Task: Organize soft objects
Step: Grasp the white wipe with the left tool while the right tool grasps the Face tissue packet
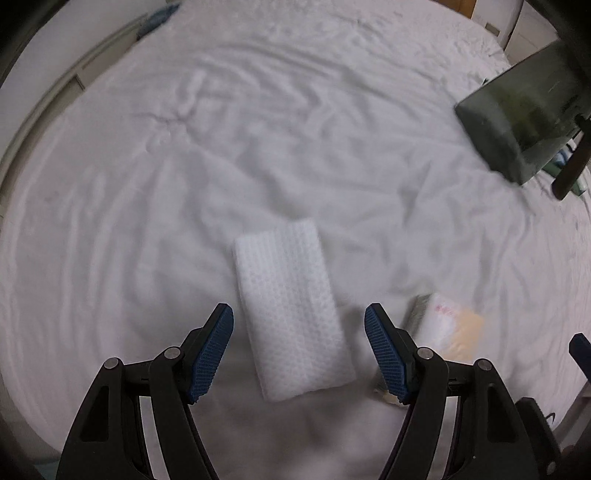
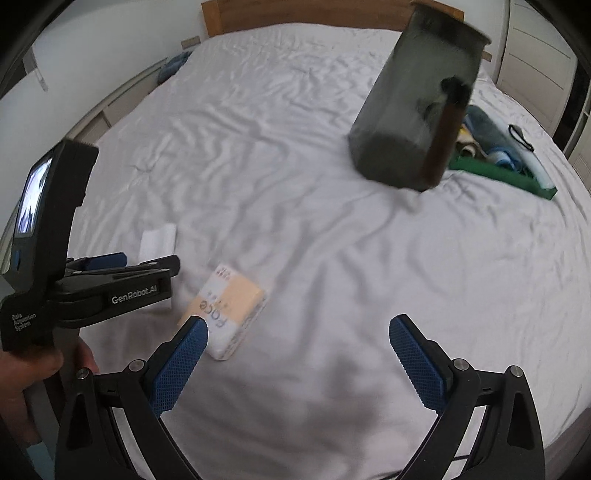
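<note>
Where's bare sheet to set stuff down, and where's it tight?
Free: the wide sheet between the headboard, dark bin and white towel pack. Crowded: the green pile beside the bin, and around the face-tissue pack near both tongs.

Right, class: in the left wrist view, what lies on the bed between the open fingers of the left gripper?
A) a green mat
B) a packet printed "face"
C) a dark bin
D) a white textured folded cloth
D: the white folded cloth lies on the sheet between the spread pads of the left gripper, with the packet off to its right.
</note>
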Demonstrator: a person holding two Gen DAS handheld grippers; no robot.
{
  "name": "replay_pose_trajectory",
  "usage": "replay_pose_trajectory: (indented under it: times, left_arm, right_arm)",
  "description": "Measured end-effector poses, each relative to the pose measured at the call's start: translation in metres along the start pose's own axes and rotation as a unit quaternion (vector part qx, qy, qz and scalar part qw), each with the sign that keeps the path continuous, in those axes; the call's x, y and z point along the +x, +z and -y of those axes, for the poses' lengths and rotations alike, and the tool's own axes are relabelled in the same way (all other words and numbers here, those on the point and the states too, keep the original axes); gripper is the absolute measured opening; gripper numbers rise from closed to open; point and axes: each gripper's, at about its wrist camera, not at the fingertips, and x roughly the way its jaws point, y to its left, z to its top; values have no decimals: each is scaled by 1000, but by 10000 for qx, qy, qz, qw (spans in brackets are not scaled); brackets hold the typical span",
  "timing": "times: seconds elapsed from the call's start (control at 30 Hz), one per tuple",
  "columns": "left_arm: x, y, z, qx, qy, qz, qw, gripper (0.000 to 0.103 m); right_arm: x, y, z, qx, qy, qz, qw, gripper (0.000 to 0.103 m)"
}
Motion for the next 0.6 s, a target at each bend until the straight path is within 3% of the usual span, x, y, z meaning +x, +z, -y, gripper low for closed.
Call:
replay_pose_trajectory:
  times: [0.5,0.6]
  left_arm:
    - [17,-12,-32,275,-267,-198,9991,67]
    - [21,-8,-41,367,-390,-233,9983,67]
  right_arm:
    - [79,12,-47,474,-94,-574,9972,91]
    - [93,13,-59,421,-72,-637,9971,80]
